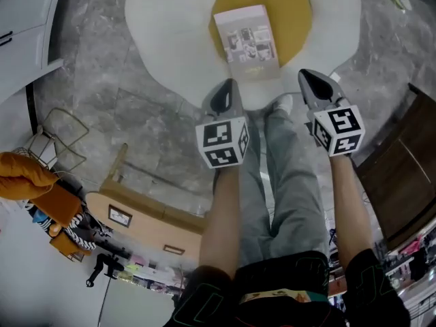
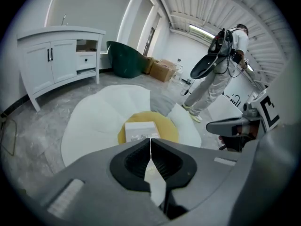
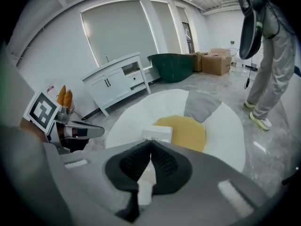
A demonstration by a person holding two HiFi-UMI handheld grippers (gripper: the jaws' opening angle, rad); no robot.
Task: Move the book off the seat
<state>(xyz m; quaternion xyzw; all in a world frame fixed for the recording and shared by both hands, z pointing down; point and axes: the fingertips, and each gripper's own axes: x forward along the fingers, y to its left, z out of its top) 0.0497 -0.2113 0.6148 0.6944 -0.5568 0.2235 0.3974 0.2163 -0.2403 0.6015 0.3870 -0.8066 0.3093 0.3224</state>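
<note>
Both claws are pressed together and hold nothing: left claw (image 1: pixel 226 88) and right claw (image 1: pixel 310 80) hover side by side over the near edge of the seat (image 1: pixel 170 39), a flat flower-shaped cushion on the floor (image 1: pixel 136 128). Book (image 1: pixel 246 43) lies flat, cover up, on the yellow middle (image 1: pixel 289 12) of the seat, just ahead of the left claw and untouched. It looks like a thin paperback: light, likely to bend if pinched at one corner, with a smooth cover that may slip. It sits flush on soft padding, so there is no gap beneath. I judge a claw would have to spread, press one jaw into the cushion at the near short edge and pinch across the thickness, close to the spine if that can be reached
</note>
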